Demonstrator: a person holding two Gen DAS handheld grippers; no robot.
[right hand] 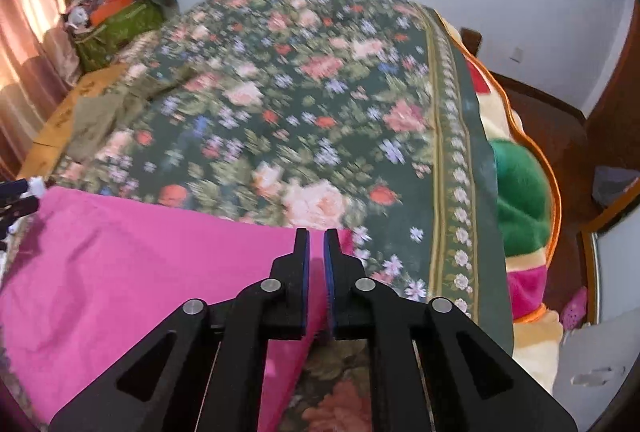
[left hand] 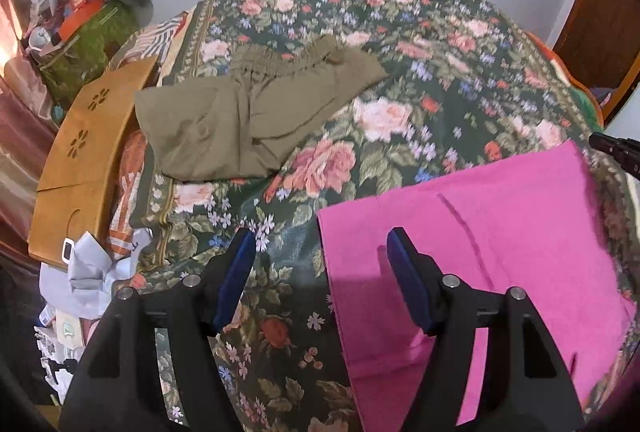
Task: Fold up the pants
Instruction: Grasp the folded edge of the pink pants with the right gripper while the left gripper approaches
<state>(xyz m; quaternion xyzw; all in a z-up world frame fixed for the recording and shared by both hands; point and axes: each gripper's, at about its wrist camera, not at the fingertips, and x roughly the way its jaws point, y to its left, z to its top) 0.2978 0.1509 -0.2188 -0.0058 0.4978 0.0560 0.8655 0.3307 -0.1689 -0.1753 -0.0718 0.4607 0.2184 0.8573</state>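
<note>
Folding pink pants (left hand: pixel 500 232) on near side of floral bed (left hand: pixel 400 72). Right tool (right hand: pixel 316 236) nearly closed, pinching right edge of cloth; left tool (left hand: pixel 320 244) open, empty, straddling left edge. Next: left tool must grip.

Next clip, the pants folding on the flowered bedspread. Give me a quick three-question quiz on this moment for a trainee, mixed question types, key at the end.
1. True or false: the left gripper is clamped on the pink pants.
2. Which garment lies farther up the bedspread? A) olive pants B) white shirt C) blue jeans
3. Fill in: the right gripper has its jaws nearly together over the ____ edge of the pink garment.

Key
1. False: its jaws stand apart, with nothing pinched between them.
2. A
3. Right; whether cloth is pinched cannot be seen.
</note>
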